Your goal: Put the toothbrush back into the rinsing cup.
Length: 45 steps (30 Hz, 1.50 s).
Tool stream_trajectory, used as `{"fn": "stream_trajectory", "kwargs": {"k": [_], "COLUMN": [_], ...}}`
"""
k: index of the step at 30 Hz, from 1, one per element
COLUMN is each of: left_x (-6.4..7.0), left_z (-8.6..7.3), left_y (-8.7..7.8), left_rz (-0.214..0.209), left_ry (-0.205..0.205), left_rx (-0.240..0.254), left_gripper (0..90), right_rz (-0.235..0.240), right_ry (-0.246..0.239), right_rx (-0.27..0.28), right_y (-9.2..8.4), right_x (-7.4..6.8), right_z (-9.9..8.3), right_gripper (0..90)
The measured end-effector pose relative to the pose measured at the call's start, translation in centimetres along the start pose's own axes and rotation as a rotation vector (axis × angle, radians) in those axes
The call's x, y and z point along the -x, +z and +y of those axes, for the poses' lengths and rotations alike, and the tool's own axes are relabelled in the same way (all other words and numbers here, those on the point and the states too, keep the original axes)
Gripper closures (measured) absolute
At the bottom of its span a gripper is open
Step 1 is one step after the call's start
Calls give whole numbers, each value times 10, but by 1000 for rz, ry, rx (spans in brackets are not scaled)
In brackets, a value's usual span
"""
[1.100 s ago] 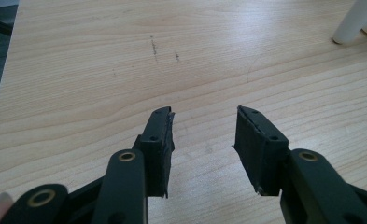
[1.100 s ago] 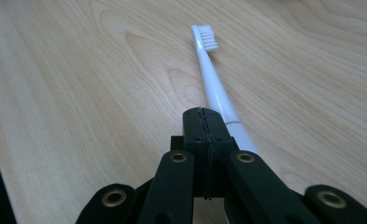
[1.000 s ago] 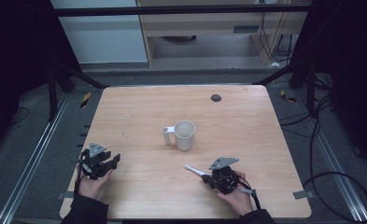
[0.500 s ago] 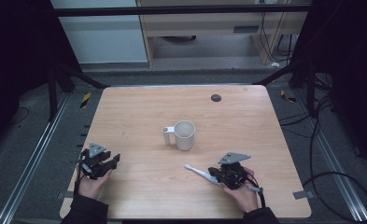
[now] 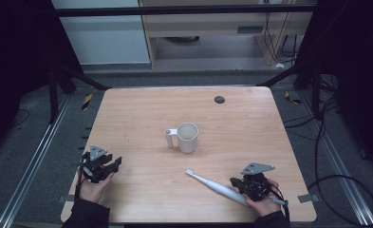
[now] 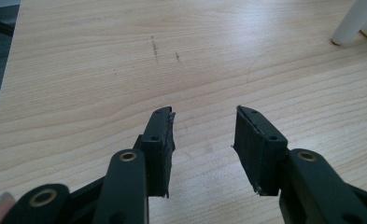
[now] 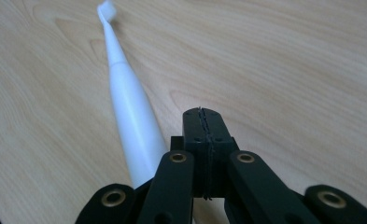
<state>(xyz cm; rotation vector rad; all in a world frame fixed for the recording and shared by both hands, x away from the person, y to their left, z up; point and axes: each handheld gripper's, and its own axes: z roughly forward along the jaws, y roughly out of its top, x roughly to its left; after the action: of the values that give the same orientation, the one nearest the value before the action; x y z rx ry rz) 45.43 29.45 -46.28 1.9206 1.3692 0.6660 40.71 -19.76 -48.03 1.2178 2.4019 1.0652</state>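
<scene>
1. High view: the right tool (image 5: 250, 186) sits near the front right corner of the wooden surface (image 5: 250, 123), held in the person's right hand (image 5: 262, 202), with its grey three-cornered plate on top.
2. A white toothbrush (image 5: 212, 184) lies flat on the surface just to the left of the right tool, running on a slant; its brush head points up and left toward the middle of the surface, and its thick handle end passes under the right tool and hand.
3. Right gripper view: the right tool (image 7: 203, 122) is clenched, its two black jaws pressed together with nothing between them. The toothbrush (image 7: 127, 109) lies just beside the jaws on their left, outside them, not gripped.
4. High view again: the left tool (image 5: 109, 165) is near the front left edge of the surface, held in the left hand (image 5: 93, 185), well apart from the toothbrush.
5. Left gripper view: the left tool (image 6: 204, 128) is released, its jaws spread with bare wood showing between them.
6. A white mug (image 5: 186, 137) stands upright near the middle of the surface, its handle turned to the left, between the two tools and farther back. Whether anything is inside it cannot be told.
7. A small dark round spot (image 5: 219, 99) shows on the surface toward the far edge.
</scene>
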Motion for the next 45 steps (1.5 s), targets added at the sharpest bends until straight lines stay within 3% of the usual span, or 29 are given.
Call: {"fn": "stream_trajectory", "kwargs": {"k": [9,28,35,40,45], "left_x": [1,1,1,1,0], "left_z": [0,0,0,0,0], "left_y": [0,0,0,1,2], "left_rz": [-2,-3,-4,-6,-10], "left_ry": [0,1,3,6,7], "left_rx": [-1,-1,-2,-8,-10], "left_gripper": [562,564,563,562,558], "right_rz": [10,33,33,6,6], "right_ry": [-5,-14,-5,7,-10], "right_rx": [-35,-50,-39,-21,-13], "right_y": [-5,-6,-6,-8,-8], "right_x": [-3,-14,-14,-12,-14], "right_z": [-13,-18,-16,-7,7], "right_gripper": [900,900,897,841,764]}}
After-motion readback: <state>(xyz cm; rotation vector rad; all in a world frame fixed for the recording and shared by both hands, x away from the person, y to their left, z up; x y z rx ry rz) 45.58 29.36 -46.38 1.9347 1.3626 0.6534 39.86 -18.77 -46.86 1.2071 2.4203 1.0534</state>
